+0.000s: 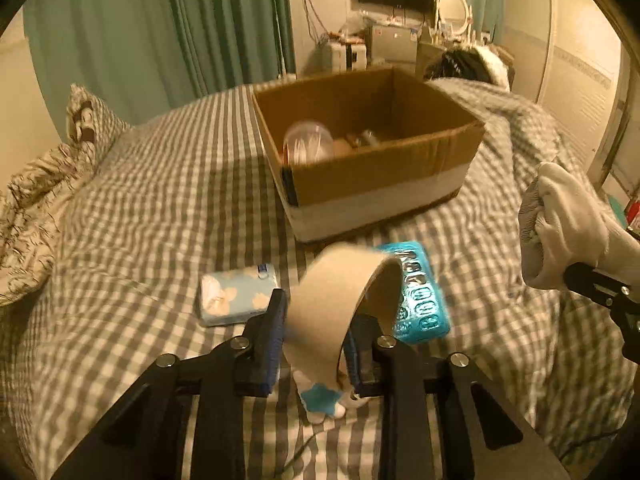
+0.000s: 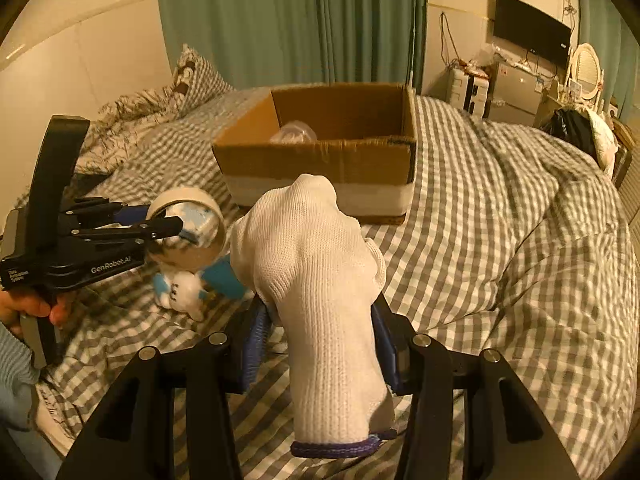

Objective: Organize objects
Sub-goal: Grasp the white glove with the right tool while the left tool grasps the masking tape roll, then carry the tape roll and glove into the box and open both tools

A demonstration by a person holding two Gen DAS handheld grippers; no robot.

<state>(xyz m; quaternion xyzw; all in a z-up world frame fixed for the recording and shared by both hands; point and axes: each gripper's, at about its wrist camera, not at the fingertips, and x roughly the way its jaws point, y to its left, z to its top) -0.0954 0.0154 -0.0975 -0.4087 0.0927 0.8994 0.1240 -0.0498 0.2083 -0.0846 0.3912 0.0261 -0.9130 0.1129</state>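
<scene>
My left gripper [image 1: 316, 340] is shut on a roll of beige tape [image 1: 340, 292] and holds it above the checked bed; it also shows in the right wrist view [image 2: 188, 220]. My right gripper [image 2: 320, 340] is shut on a white knitted glove [image 2: 320, 280], also seen in the left wrist view [image 1: 560, 228]. An open cardboard box [image 1: 376, 176] stands ahead on the bed with a clear plastic container [image 1: 308, 142] inside. A blue blister pack [image 1: 420, 296], a tissue packet [image 1: 236, 294] and a small blue-and-white plush toy [image 2: 180, 288] lie on the bed.
The checked duvet [image 2: 500, 240] is rumpled and rises in a mound at the right. Pillows [image 1: 80, 120] lie at the left by green curtains [image 1: 180, 32]. A desk with a screen and mirror [image 1: 400, 32] stands behind the bed.
</scene>
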